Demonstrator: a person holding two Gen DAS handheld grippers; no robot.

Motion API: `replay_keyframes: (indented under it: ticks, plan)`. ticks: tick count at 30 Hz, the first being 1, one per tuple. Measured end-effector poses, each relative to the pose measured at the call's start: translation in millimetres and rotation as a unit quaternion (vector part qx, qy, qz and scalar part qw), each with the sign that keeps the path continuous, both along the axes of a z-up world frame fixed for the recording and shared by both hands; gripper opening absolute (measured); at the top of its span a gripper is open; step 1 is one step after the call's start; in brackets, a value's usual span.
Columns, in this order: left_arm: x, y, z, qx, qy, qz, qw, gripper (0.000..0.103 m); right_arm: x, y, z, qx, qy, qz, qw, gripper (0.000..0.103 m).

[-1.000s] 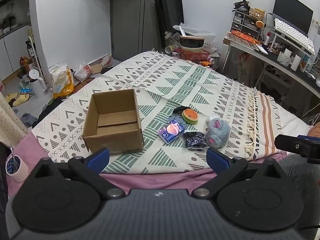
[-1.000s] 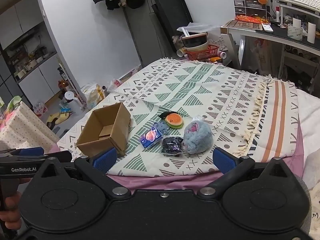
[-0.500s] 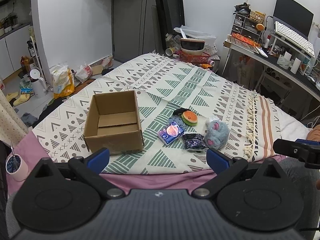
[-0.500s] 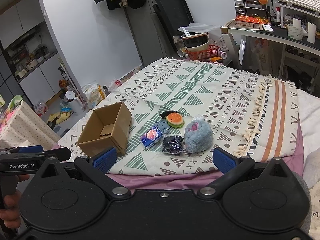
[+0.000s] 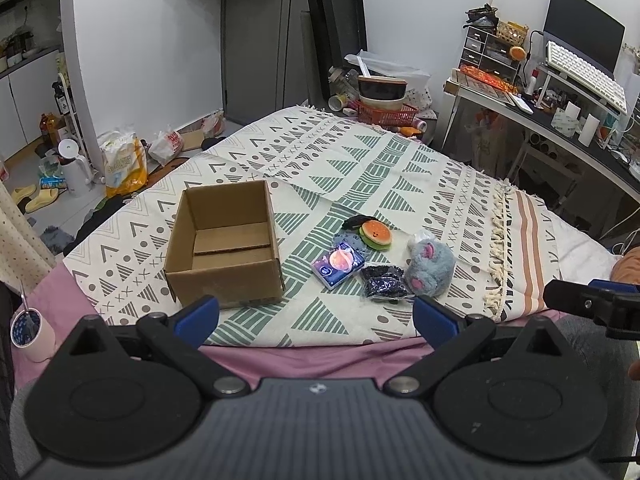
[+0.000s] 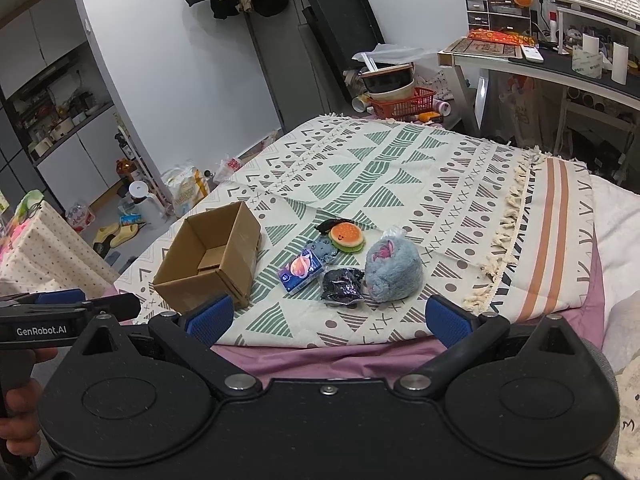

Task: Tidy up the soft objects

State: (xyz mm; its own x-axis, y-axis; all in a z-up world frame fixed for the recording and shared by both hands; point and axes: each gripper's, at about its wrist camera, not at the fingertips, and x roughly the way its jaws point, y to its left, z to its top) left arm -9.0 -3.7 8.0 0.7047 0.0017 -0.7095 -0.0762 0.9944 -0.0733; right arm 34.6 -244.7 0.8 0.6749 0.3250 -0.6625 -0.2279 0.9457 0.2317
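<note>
Patterned green-and-cream blanket (image 5: 360, 152) is covering a bed, carrying one open brown cardboard box (image 5: 226, 246) beside five soft items, including a grey plush toy (image 5: 430, 268). Both grippers, left gripper (image 5: 316, 316) marked "GenRobot.AI" and right gripper (image 6: 326, 318), are hovering with jaws spread, empty.

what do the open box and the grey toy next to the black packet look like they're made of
Box: looks like plain brown corrugated cardboard with a matte finish, judging by its folded flaps and raw edges. Grey toy: seems to be soft plush with a fuzzy pile and pink patches, probably synthetic fleece; the filling cannot be seen.

1 box (image 5: 224, 248), 5 soft objs (image 5: 384, 256), 2 tongs (image 5: 316, 316).
</note>
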Motion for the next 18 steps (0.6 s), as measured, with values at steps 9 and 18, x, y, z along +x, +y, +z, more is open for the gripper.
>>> replay_keyframes:
  ticks: [9,18]
  plan:
    - [-0.3,-0.9,0.0,0.001,0.0,0.0,1.0,0.102,-0.5,-0.7,0.3,0.0,-0.001,0.002,1.0,0.103]
    - [-0.6,-2.0,0.2,0.001,0.001,0.0,1.0,0.102,-0.3,-1.6,0.4,-0.001,0.0,-0.001,1.0,0.103]
